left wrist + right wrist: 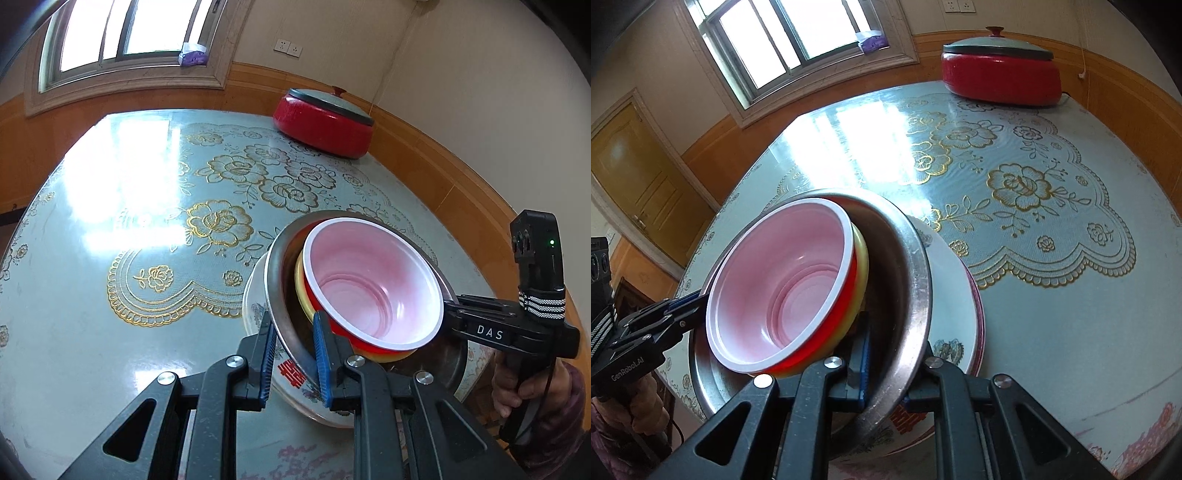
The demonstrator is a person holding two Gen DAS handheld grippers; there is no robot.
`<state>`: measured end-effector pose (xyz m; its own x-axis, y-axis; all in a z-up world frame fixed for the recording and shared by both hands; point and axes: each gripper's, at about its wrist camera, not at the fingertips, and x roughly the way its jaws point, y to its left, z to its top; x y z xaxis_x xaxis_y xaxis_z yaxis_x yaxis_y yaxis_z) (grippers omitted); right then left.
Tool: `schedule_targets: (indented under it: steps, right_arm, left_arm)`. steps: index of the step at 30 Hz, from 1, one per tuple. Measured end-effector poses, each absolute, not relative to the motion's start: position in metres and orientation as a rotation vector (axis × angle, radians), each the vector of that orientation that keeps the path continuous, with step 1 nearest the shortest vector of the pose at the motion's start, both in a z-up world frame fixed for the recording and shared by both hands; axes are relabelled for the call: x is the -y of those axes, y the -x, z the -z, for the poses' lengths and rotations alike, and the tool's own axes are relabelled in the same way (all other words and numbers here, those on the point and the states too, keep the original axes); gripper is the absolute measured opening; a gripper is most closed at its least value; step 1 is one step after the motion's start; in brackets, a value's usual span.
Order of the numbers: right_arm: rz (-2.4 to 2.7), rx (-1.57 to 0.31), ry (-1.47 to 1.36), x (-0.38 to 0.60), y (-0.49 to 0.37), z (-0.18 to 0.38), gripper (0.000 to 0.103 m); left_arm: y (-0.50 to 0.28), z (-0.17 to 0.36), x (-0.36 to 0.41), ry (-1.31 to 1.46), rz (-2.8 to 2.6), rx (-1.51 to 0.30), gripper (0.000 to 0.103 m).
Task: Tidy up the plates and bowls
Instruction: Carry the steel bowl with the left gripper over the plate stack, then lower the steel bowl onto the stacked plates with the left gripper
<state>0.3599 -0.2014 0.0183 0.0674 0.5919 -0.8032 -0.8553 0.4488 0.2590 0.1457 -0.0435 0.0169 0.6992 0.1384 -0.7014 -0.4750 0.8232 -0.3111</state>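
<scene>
Above the round floral-cloth table [122,206], both grippers clench the wide stainless-steel bowl [275,295]: left gripper [295,354] at its six-o'clock rim, right gripper [886,369] at three o'clock. Its nested pink-lined red plastic bowl [373,280] and yellow bowl [301,291] look light but loose. The white porcelain plate [255,314] under it looks fragile and the steel slippery, so the rim seems the safest hold.

A table [110,258] is covered by a pale blue cloth [1052,295] patterned with gold roses, and window glare is reflected on it. A window [125,33] is set in the far wall above orange wood panelling [424,147]. A red lidded pot [325,118] is placed at the far right. A yellow door [639,173] is seen at left.
</scene>
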Motion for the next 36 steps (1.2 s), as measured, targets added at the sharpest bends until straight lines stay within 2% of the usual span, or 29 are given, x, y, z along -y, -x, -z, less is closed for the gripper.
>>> schedule_targets:
  steps: [21,24,28,36]
  right_arm:
    - [-1.115,-1.034,0.347,0.202,-0.369,-0.009,0.012]
    - [-1.139,-1.046,0.340,0.203,-0.371,-0.009,0.014]
    - [-1.176,-1.052,0.315,0.211,-0.375,-0.014,0.023]
    - [-1.222,-1.024,0.260,0.234,-0.384,-0.022,0.022]
  left_arm:
    - [-0.166,-0.001,0.042,0.525,-0.393,-0.777,0.020]
    - [-0.165,-0.001,0.042,0.538,-0.410,-0.774,0.020]
    - [-0.164,-0.003,0.046,0.543,-0.435,-0.771,0.020]
    - [-0.164,-0.004,0.051,0.554,-0.481,-0.766,0.020]
